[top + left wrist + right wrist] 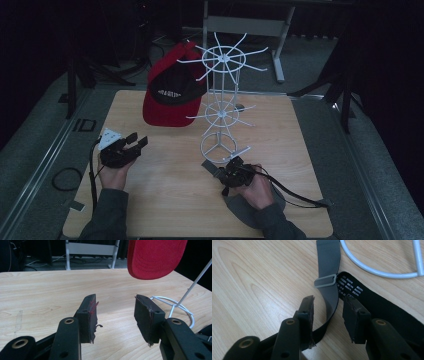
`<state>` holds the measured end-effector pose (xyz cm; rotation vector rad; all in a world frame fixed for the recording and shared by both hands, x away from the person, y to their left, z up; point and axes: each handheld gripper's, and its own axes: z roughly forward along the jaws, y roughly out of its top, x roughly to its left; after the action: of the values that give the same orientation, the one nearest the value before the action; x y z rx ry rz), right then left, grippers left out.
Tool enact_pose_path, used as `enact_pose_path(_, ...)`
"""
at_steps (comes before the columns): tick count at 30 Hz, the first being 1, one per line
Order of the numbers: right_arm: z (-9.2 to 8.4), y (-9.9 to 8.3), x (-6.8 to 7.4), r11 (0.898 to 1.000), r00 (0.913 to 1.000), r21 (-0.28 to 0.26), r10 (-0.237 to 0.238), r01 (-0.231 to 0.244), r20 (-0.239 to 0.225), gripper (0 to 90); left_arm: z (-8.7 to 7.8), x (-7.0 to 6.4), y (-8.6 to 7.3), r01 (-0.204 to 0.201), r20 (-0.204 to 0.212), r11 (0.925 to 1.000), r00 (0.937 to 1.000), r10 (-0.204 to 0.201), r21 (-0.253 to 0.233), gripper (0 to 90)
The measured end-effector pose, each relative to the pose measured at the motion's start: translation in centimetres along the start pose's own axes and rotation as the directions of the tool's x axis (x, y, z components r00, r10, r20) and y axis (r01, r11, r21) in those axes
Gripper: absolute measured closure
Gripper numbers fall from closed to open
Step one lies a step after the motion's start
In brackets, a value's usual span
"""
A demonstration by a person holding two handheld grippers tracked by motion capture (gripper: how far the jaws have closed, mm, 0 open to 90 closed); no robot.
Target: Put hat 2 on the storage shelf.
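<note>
A red and black cap point(170, 92) hangs on an upper arm of the white wire rack point(220, 100); its red brim point(155, 257) hovers above the table in the left gripper view. A grey cap point(231, 204) lies by the rack's ring base point(372, 270), partly under the person's right hand. My right gripper point(328, 301) is open, its jaws on either side of the cap's grey back strap point(329, 262) just below the buckle point(325, 281). My left gripper point(137, 140) is open and holds nothing, low over the table left of the rack.
The wooden table point(165, 200) has bare room in the middle and front. The rack's ring base point(175, 306) lies just right of my left gripper point(116, 302). A black label band point(352, 286) lines the grey cap. Dark stands and a desk frame point(245, 25) stand beyond the table.
</note>
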<state>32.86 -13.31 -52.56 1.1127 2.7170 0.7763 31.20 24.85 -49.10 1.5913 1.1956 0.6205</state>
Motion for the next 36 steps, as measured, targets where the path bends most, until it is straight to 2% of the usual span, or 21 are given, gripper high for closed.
enact_pose_path(4, 0.5, 0.2, -0.2, 0.999, 0.9997, 0.026, 0.023, -0.023, -0.002, 61.1, 0.1, -0.1, 0.0, 0.001, 0.002, 1.0000, 1.0000, -0.001, 0.004, 53.2)
enact_pose_path(7, 1.1, 0.6, 0.1, 0.998, 0.9999, 0.059, 0.002, -0.003, 0.014, 65.3, 0.1, -0.1, 0.0, 0.001, 0.002, 1.0000, 1.0000, -0.001, 0.003, 53.2)
enact_pose_path(10, 1.6, 1.0, 0.4, 0.996, 0.9998, 0.087, -0.006, 0.005, 0.018, 74.0, 0.1, -0.1, 0.0, 0.002, 0.003, 1.0000, 1.0000, -0.002, -0.001, 53.2)
enact_pose_path(11, 1.6, 1.0, 0.4, 0.996, 0.9998, 0.087, -0.006, 0.005, 0.018, 74.0, 0.1, -0.1, 0.0, 0.002, 0.003, 1.0000, 1.0000, -0.002, -0.001, 53.2)
enact_pose_path(12, 1.7, 1.1, 0.4, 0.996, 0.9997, 0.093, -0.010, 0.008, 0.021, 79.4, 0.0, 0.0, 0.0, 0.002, 0.001, 1.0000, 1.0000, -0.002, -0.001, 53.2)
enact_pose_path(13, 1.7, 1.2, 0.4, 0.995, 0.9997, 0.101, -0.017, 0.015, 0.019, 89.0, 0.0, 0.0, 0.0, 0.003, 0.000, 1.0000, 1.0000, -0.003, -0.002, 53.2)
enact_pose_path(19, 0.2, 0.9, 0.0, 0.999, 1.0000, 0.033, 0.000, 0.000, 0.005, 89.7, -0.1, 0.1, 0.0, 0.002, -0.003, 1.0000, 1.0000, -0.002, 0.000, 53.2)
enact_pose_path(25, -2.0, 1.0, -0.1, 0.999, 1.0000, -0.046, 0.002, -0.002, 0.001, 89.7, 0.0, 0.0, -0.1, -0.002, -0.005, 1.0000, 1.0000, 0.002, 0.004, 53.2)
enact_pose_path(31, -4.8, 1.1, -1.0, 0.990, 0.9998, -0.138, 0.017, -0.018, -0.008, 89.6, 0.2, -0.1, -0.3, -0.004, -0.005, 1.0000, 1.0000, 0.004, 0.008, 53.2)
enact_pose_path(36, -6.4, 1.0, -2.2, 0.982, 0.9989, -0.185, 0.047, -0.047, -0.005, 89.6, 0.3, -0.2, -0.5, -0.013, -0.012, 0.9997, 0.9998, 0.013, 0.020, 53.2)
